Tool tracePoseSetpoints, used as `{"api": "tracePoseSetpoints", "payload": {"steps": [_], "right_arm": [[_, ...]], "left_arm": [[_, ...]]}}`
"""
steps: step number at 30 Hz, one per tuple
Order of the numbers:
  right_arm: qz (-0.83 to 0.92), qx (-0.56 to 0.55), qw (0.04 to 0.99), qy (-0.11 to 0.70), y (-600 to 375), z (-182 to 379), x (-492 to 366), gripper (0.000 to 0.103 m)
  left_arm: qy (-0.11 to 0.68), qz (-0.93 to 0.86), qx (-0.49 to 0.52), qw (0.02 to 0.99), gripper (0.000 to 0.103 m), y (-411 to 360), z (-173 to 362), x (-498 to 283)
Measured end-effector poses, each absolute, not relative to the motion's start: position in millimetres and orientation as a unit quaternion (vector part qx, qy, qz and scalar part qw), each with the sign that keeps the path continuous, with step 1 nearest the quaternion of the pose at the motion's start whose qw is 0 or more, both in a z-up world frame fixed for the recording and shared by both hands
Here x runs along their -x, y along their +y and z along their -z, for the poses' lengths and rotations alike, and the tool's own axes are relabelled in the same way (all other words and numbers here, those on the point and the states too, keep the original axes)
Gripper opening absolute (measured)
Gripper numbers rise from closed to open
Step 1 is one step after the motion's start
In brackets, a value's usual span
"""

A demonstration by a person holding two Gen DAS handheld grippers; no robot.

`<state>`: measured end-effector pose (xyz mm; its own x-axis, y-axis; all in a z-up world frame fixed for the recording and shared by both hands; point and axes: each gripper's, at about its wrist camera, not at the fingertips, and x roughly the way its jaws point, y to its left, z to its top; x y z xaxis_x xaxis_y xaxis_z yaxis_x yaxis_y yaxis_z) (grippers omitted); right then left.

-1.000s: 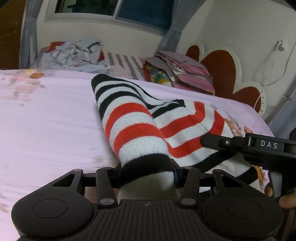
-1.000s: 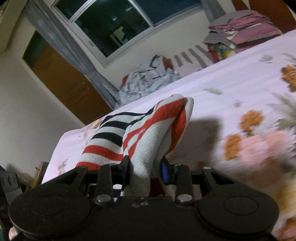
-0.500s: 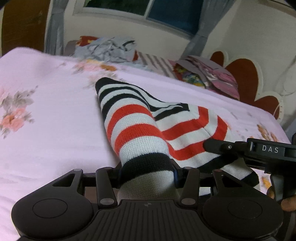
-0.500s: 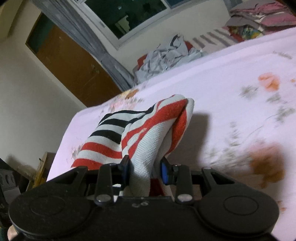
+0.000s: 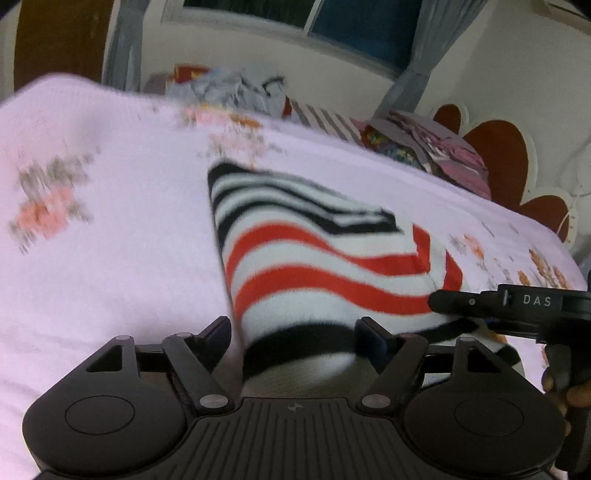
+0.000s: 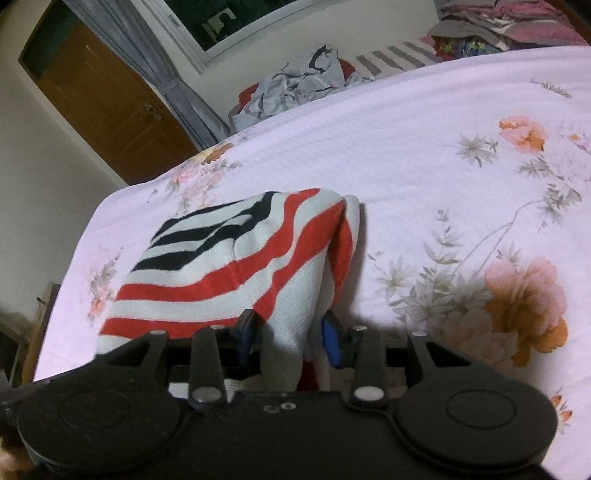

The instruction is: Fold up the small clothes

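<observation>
While the striped knit garment (image 5: 314, 280) lies folded on the pink floral bed (image 5: 110, 277), both claws have just been opening: left claw (image 5: 295, 332) spread clear, right claw (image 6: 291, 332) loosened around a fold, pad contact unclear; its near edge is hidden.

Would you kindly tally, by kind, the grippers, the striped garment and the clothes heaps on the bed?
Grippers: 2, left gripper and right gripper
Striped garment: 1
Clothes heaps at the far edge: 2, crumpled grey heap and folded stack
Total: 5

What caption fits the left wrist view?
Left gripper opening off the striped knit garment on the floral bedsheet, right gripper alongside.
</observation>
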<state>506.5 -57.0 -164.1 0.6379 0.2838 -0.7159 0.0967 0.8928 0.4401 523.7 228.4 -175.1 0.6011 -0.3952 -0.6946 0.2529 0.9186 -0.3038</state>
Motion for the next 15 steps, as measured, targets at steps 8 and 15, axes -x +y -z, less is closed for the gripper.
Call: {"api": "tracePoseSetpoints", "payload": {"steps": [8, 15], "right_arm": [[-0.029, -0.279, 0.861, 0.423, -73, 171, -536, 0.060], [-0.013, -0.238, 0.874, 0.424, -68, 176, -554, 0.035]], "left_arm": [[0.413, 0.158, 0.118, 0.889, 0.074, 226, 177, -555], [0.418, 0.154, 0.101, 0.890, 0.074, 217, 189, -561]]}}
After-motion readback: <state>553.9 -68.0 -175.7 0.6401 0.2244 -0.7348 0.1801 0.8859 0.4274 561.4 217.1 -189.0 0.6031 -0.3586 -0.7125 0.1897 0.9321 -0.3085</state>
